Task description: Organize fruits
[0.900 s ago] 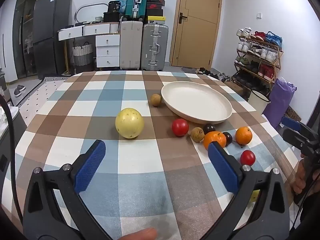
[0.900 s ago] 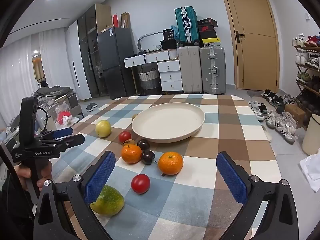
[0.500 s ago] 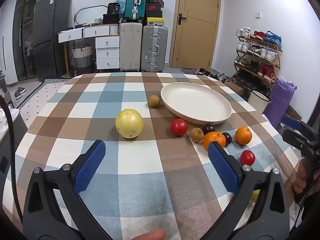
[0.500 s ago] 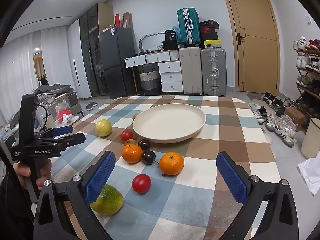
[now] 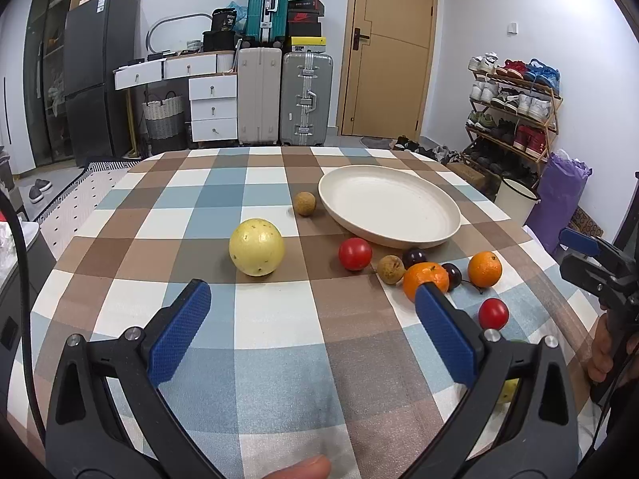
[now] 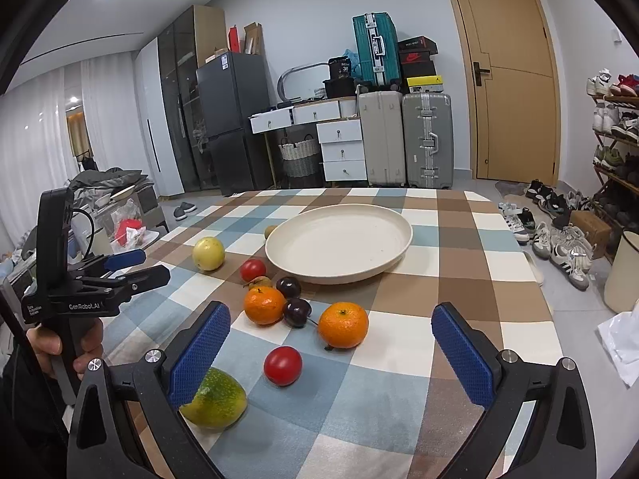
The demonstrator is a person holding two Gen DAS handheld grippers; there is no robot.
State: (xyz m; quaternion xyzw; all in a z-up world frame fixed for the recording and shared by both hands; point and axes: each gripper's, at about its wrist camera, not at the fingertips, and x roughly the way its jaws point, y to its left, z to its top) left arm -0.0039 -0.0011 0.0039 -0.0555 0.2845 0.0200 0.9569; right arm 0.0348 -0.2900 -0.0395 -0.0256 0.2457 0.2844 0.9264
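Observation:
An empty cream plate [image 5: 389,205] [image 6: 338,239] sits on the checked tablecloth. Around it lie a pale yellow round fruit [image 5: 256,246] [image 6: 208,253], a small brown fruit [image 5: 305,203], two red tomatoes [image 5: 355,253] [image 6: 282,365], two oranges [image 5: 484,269] [image 6: 342,324], dark plums [image 6: 296,311] and a green-yellow mango [image 6: 213,399]. My left gripper [image 5: 315,319] hovers open over the cloth, short of the yellow fruit. My right gripper [image 6: 329,343] hangs open above the near orange and tomato, its left finger over the mango. Neither holds anything.
The table's edge [image 6: 535,299] drops to the floor on the right, where shoes [image 6: 567,247] and a shoe rack [image 5: 515,111] stand. Suitcases [image 5: 305,95], drawers and a fridge line the far wall. A hand [image 6: 60,343] holds the left gripper's handle.
Both views have shifted only slightly; the fruits and plate lie where they were. Both grippers stay open and empty.

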